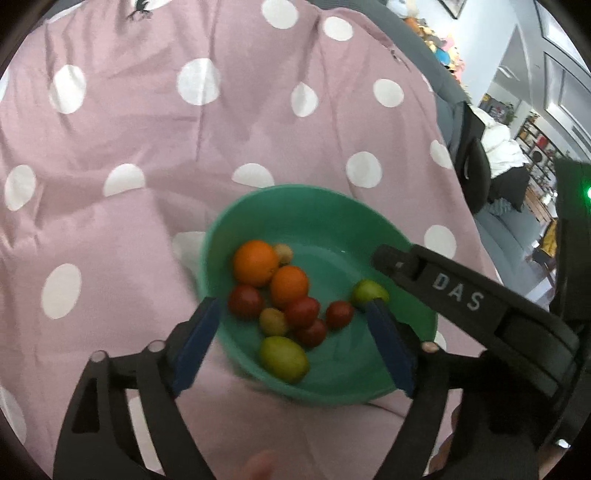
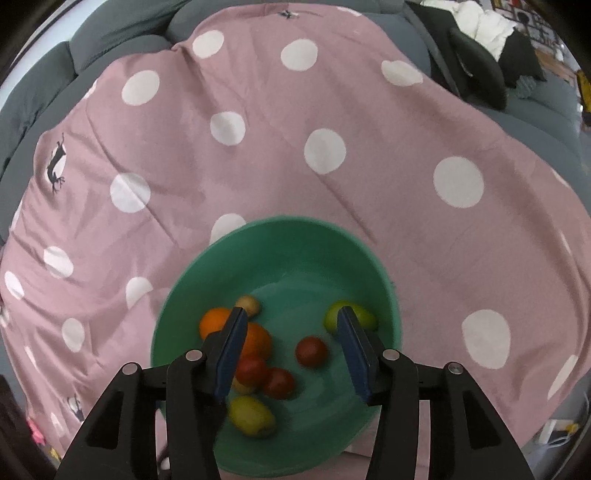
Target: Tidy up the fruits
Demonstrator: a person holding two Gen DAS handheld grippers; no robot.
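In the left wrist view the left gripper (image 1: 291,336) stands spread wide and released, nothing pressed between its blue pads (image 1: 197,343). One pad sits outside the lower left rim of the green bowl (image 1: 258,199); the other reaches over the bowl's right side, its tip just in front of a green fruit (image 1: 367,291), though touch cannot be told. Between the pads, low in the frame, lie the bowl's fruits: two oranges (image 1: 256,263) touching each other at upper left, several small dark red fruits (image 1: 245,301) bunched below them, another red one (image 1: 339,314) a little to the right, a larger yellow-green fruit (image 1: 283,359) nearest the camera, and small tan ones tucked among the pile. The right gripper (image 1: 465,291) enters this view from the right edge, its tip over the bowl's right rim.

In the right wrist view the right gripper (image 2: 291,350) is parted and empty, both pads hanging over the bowl (image 2: 280,229) at bottom centre. The left pad overlaps the oranges (image 2: 214,323); the right pad partly hides the green fruit (image 2: 334,314). A lone red fruit (image 2: 311,350) lies in the gap.

The bowl rests on a pink bedcover with white polka dots (image 2: 325,151), which fills most of both frames, over a grey sofa (image 2: 110,33) seen along the top edge.
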